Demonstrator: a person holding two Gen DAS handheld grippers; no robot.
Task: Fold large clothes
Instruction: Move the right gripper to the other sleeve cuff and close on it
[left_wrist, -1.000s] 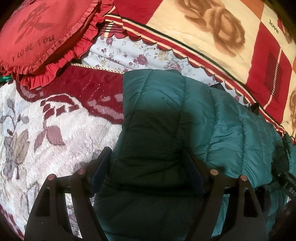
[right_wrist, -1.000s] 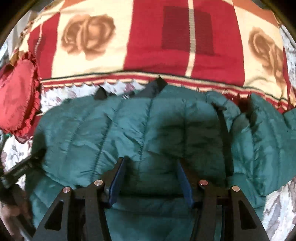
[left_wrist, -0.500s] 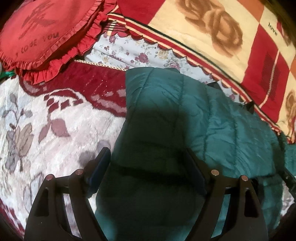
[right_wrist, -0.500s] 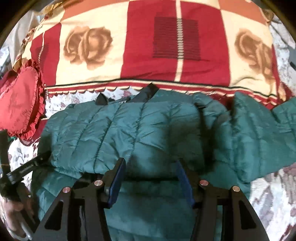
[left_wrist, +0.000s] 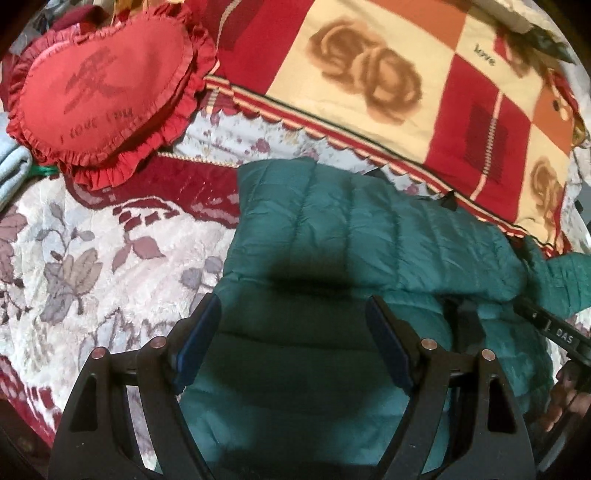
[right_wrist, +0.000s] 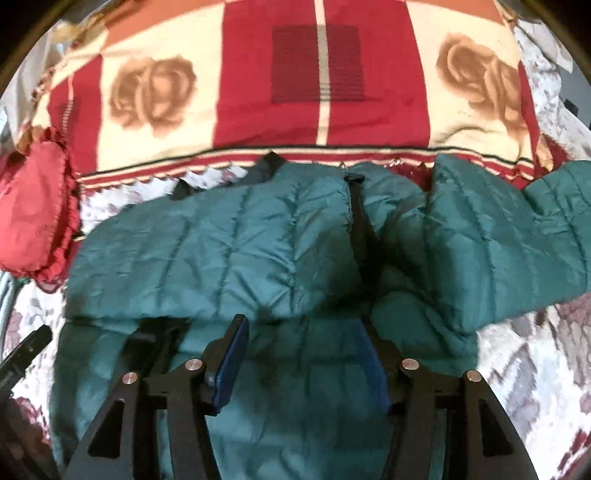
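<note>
Left wrist view: a bed (left_wrist: 74, 236) with floral cover, one rose blanket (left_wrist: 369, 74) far, one heart pillow (left_wrist: 103, 92) far left. The left tool (left_wrist: 291, 332) hangs spread over one green jacket (left_wrist: 351, 229), pinching nothing.

Right wrist view: the right tool (right_wrist: 303, 354) points down, jaws opening, jacket (right_wrist: 221, 251) below, folded across the bed, ungripped.

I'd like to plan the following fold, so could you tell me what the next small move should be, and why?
Probably take the loose sleeve and fold it in over the green puffer jacket: the body is already doubled over, that sleeve juts out sideways, and the right gripper, jaws opening, grips nothing.
</note>
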